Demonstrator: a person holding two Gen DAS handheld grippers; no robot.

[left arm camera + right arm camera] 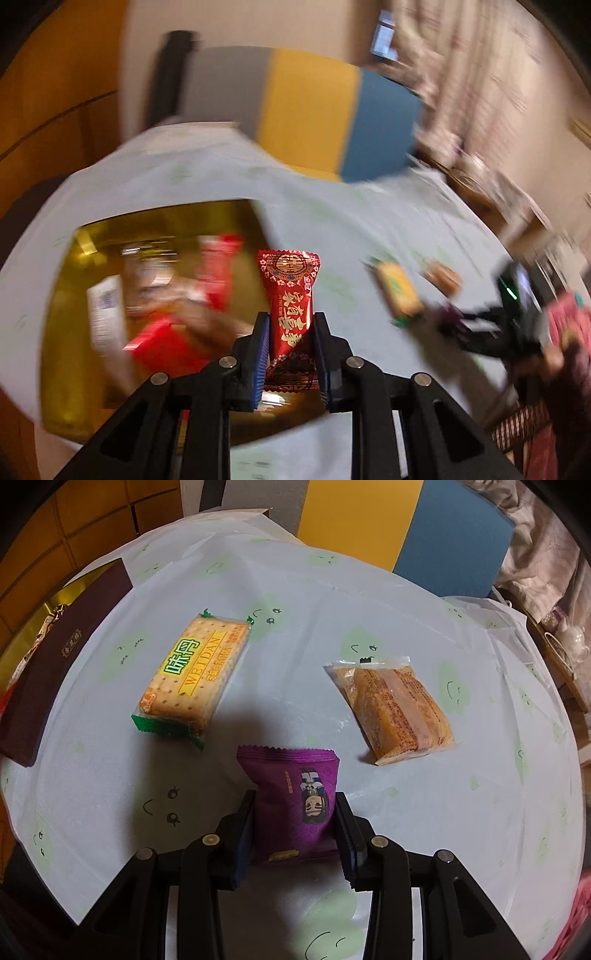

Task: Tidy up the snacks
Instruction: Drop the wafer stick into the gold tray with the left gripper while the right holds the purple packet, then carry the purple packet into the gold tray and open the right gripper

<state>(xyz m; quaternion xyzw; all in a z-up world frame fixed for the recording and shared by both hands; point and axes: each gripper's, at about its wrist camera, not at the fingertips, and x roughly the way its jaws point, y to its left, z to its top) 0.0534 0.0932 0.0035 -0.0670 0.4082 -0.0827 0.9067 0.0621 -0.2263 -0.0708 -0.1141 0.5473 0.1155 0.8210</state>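
A wide stretch of bare pale tablecloth is seen ahead of the right gripper, reaching to the table's far edge, where grey, yellow and blue panels rise behind it. To the far left of that gripper a dark brown box lid is laid along the table's left edge.

In the left wrist view, which is blurred, a gold-lined box is seen below and to the left of the left gripper. Several red and white packets are held in it; their number cannot be told.

One red candy packet is clamped upright between the left gripper's blue pads, raised over the box's right rim. One purple snack packet is squeezed between the right gripper's pads, low over the cloth. Two snacks lie loose on the cloth: one cracker pack ahead-left of the right gripper and one orange-brown pastry pack ahead-right, well apart from each other.
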